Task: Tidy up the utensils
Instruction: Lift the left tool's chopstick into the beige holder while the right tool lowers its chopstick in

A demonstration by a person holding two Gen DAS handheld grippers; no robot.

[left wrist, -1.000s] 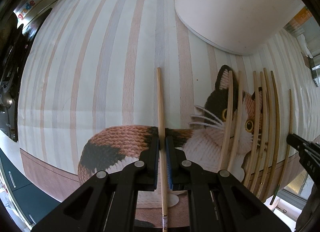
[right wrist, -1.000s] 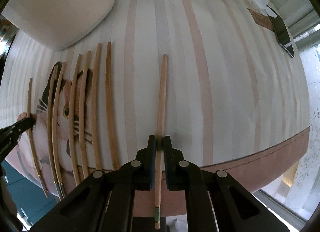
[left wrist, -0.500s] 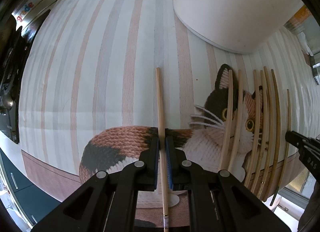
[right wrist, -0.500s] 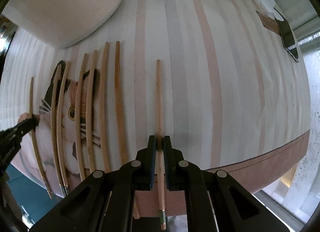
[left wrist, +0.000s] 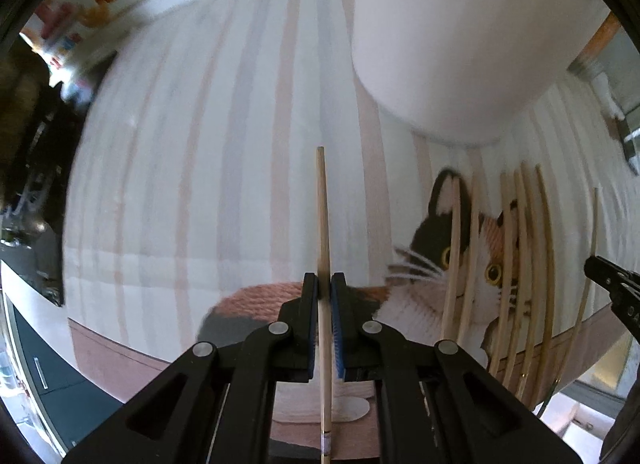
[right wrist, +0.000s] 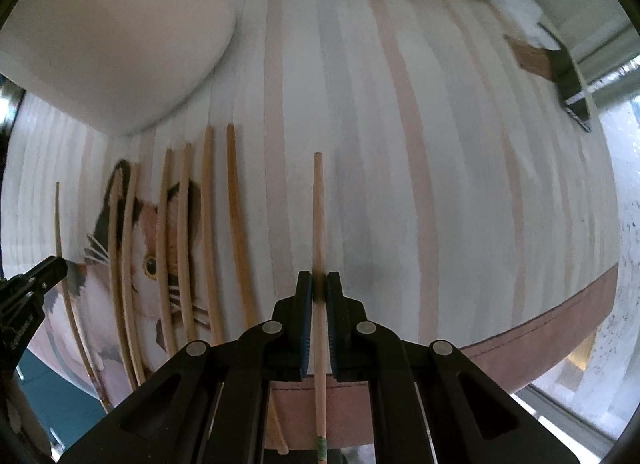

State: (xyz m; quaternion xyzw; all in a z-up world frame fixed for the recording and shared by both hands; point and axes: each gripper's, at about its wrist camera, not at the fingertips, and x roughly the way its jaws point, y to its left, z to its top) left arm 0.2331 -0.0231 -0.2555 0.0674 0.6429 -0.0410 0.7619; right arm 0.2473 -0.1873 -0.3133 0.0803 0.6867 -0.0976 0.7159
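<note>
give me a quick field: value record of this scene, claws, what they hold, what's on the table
left claw: shut on a chopstick
right claw: shut on a second chopstick
loose chopsticks: lying side by side on the mat, between the two claws
mat: striped, with a cat print
white container: on the mat beyond the row

Seven chopsticks (right wrist: 208, 232) lie on the cat mat (right wrist: 400, 144), and two more are held, one in each tool, nine in all; one white container (right wrist: 112, 32); one phone (right wrist: 572, 92)
</note>
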